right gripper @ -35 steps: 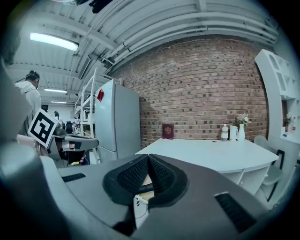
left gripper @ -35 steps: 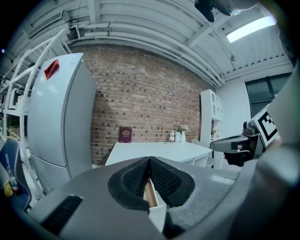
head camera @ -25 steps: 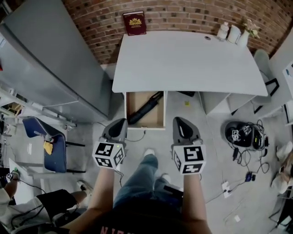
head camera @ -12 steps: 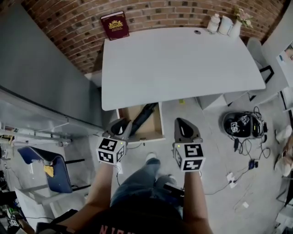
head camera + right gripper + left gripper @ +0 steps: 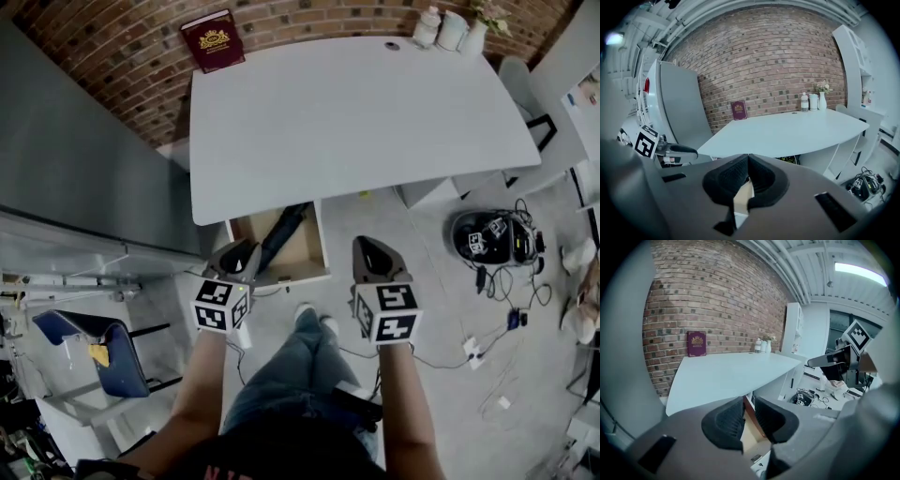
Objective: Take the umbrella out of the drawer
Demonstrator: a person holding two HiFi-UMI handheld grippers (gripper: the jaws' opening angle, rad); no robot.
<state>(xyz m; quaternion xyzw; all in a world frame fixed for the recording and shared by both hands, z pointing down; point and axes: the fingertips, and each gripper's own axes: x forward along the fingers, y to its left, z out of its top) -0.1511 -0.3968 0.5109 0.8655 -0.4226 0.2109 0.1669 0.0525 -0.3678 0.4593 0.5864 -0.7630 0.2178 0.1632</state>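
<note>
Head view, centre frame: the drawer [image 5: 306,249] hangs open below the near edge of the white table [image 5: 356,112]. The black umbrella [image 5: 281,234] lies slantwise inside it, its upper end tucked under the tabletop. Only this view shows the umbrella.

The left gripper [image 5: 246,251] hovers at the drawer's lower left corner, and the right gripper [image 5: 371,246] sits off to the right of the drawer, over bare floor.

Left gripper view now: its jaws have just been opening and stand a narrow gap apart, with nothing between them. Only a strip of tan drawer wood shows through the gap, no umbrella.

Right gripper view: the pads [image 5: 736,174] are pressed together at the tips, and they pinch nothing.

The maroon book [image 5: 738,110] leans on the brick wall at the table's far edge in every view. The bottles and vase [image 5: 813,101] show clearest in the right gripper view, at right of centre.
</note>
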